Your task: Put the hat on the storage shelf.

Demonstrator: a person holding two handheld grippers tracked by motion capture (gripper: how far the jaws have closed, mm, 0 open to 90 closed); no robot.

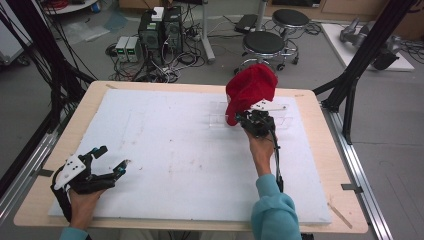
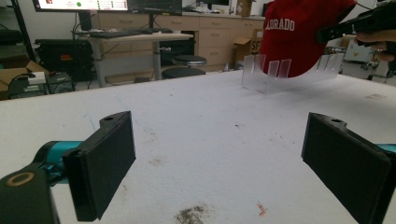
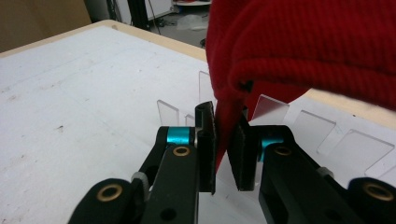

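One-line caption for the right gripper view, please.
Right gripper pinches a red fabric cap above a clear acrylic slotted rack on the white table.

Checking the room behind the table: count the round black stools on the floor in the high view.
2. One stool stands just beyond the table's far edge, behind the red cap; the other stool is farther back to its right. More may sit outside the frame.

Left claw (image 1: 111,159) agape, low; right claw (image 1: 243,118) clamped, raised.
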